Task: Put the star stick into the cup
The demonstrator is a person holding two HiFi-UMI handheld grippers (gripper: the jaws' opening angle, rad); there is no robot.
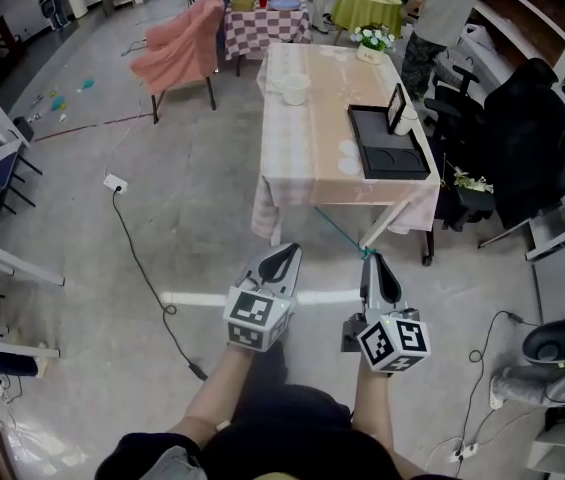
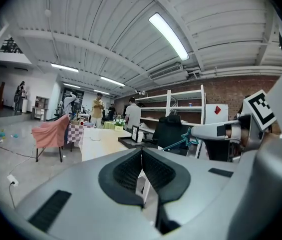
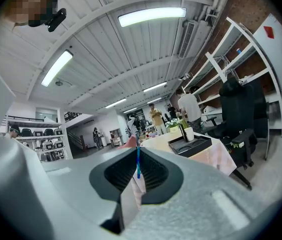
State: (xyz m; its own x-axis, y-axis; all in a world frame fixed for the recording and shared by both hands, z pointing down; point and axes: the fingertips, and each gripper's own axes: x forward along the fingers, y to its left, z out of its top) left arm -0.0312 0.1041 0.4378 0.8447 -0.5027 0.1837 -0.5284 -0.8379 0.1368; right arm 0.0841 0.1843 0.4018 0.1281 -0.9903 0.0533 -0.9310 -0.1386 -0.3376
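On the concrete floor short of a cloth-covered table (image 1: 302, 143), a person holds out two hand-held grippers side by side, both aimed at the table's near end. The right gripper (image 1: 370, 258) has its jaws pressed together on the teal star stick (image 1: 340, 230). It is pinched close to its star end, so the thin shaft juts past the jaw tips and slants toward the table's near edge. In the right gripper view, the blue-green shaft stands upright in the slit between the black pads. The left gripper (image 1: 289, 253), just beside it, has its jaws closed flush against each other with nothing between them, and it touches nothing. The white cup (image 1: 407, 121) stands at the far right corner of a black tray (image 1: 362, 150) on the table's right side, well apart from the stick. A white bowl (image 1: 295, 88) sits farther back on the cloth.
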